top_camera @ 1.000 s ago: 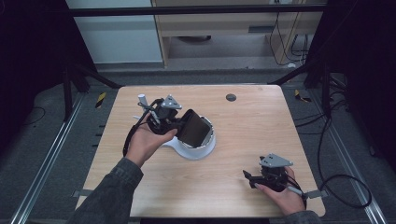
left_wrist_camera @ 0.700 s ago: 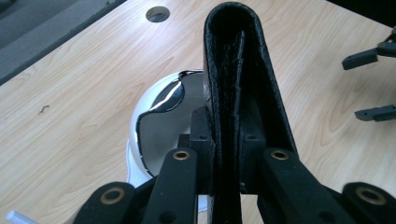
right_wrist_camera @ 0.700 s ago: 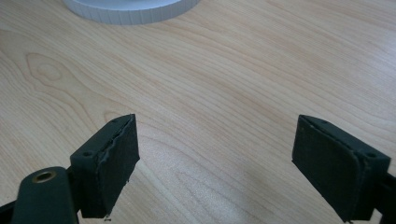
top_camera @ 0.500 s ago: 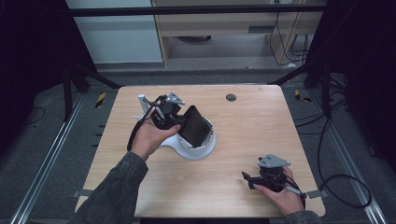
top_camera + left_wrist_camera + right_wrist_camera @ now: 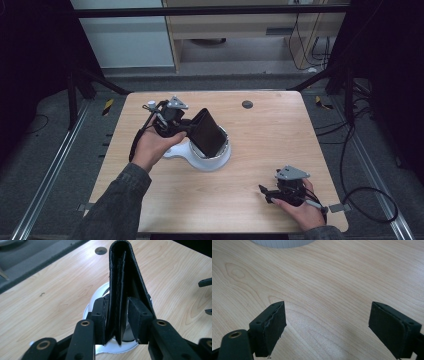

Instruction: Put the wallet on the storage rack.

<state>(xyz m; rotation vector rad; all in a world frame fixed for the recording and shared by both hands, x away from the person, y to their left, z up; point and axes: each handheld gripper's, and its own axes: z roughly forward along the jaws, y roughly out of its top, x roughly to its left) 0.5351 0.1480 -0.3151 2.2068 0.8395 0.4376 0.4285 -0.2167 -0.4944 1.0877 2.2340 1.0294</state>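
Left claw (image 5: 186, 131) clamped on black wallet (image 5: 207, 132), jaws pinching folded edge; wallet tilted over white dish (image 5: 212, 159), centre of tabletop (image 5: 280, 130); right claw (image 5: 266, 191) at 5 o'clock, jaws wide apart, holding nothing, low over bare wood; well apart from dish.

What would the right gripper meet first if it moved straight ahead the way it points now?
Probably only bare wood of the table at first. Farther along, the right gripper, its jaws wide open and empty, seems aimed at the round white ribbed base, though depth is unclear.
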